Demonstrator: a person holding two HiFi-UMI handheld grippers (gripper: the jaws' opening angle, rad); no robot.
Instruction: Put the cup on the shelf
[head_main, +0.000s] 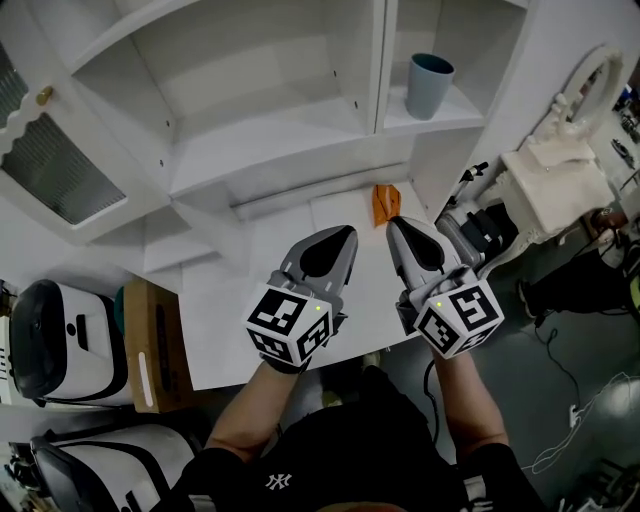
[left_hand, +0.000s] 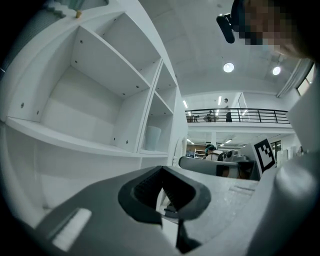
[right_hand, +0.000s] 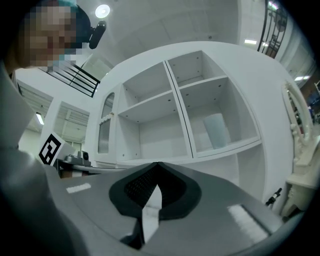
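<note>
A blue-grey cup stands upright in the right compartment of the white shelf unit. The left gripper view shows the cup as a pale shape on that shelf, and in the right gripper view the cup sits up and to the right. My left gripper and right gripper hover side by side over the white counter below the shelves. Both are shut with nothing between the jaws, and both are well short of the cup. The jaw tips meet in the left gripper and in the right gripper.
A small orange object lies on the counter just ahead of my right gripper. A cardboard box and a white machine stand at the left. White equipment and floor cables are at the right. The wide left shelf compartment holds nothing.
</note>
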